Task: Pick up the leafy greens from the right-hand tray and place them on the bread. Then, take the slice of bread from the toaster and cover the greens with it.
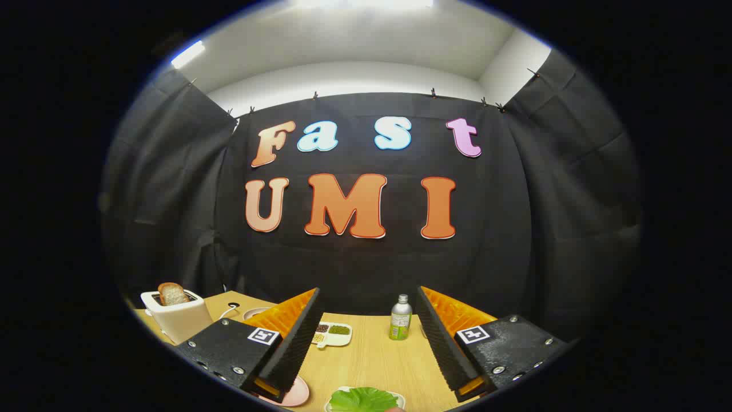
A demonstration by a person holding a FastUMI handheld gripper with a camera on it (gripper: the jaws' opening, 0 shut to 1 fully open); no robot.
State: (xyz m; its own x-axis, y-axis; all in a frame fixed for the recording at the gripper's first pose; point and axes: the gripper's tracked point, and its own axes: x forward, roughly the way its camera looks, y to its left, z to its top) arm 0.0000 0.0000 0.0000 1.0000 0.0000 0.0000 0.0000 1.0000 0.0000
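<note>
We see the gripper [366, 343] spread wide, pinching nothing. Greens [362, 399] lie on a tray [400, 396] between the fingers; beyond sits the bottle [400, 318], with the toaster [177, 315] holding bread [172, 293] well apart.

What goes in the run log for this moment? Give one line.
gripper: open, holding nothing | leafy greens: on tray between fingers, untouched | bread slice: upright in toaster | bottle: beyond fingers

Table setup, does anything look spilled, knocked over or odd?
Nothing stands out. Toaster holds its bread slice upright, the bottle stands upright, and the greens lie on their tray between the open gripper fingers.
</note>
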